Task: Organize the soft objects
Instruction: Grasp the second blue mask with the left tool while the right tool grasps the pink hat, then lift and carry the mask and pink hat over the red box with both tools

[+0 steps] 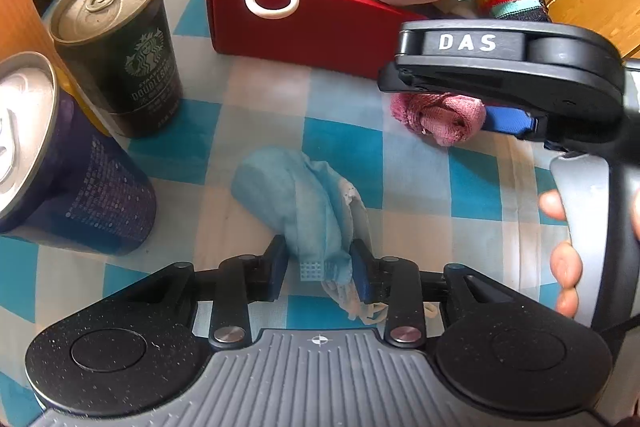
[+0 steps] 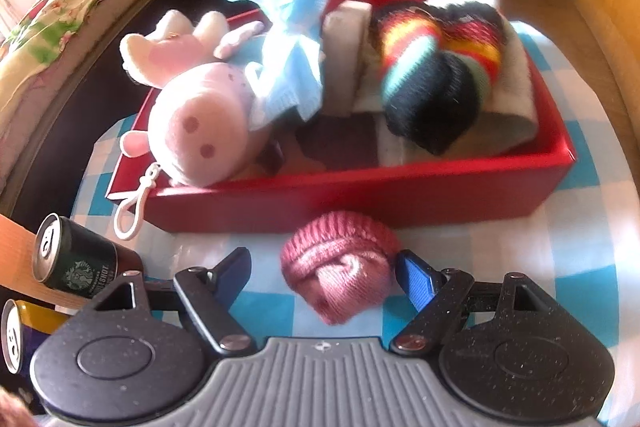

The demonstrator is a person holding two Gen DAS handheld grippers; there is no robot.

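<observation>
Red box (image 2: 360, 195) sits at twelve o'clock, already crowded with the plush pig (image 2: 200, 131) and striped socks (image 2: 432, 87), so new arrivals could spill over the rim. Right gripper (image 2: 324, 275) straddles the pink sock ball (image 2: 340, 279), jaws open, left pad clear; it may roll away. Left gripper (image 1: 320, 267) pinches only the blue face mask (image 1: 296, 195) edge; it could slip free.

Each gripper (image 2: 324, 277) is built from speckled black linkages, silver pivot screws and blue pads. A ribbed grey base is seen below. "DAS" is printed in white on the right gripper (image 1: 486, 119).
</observation>
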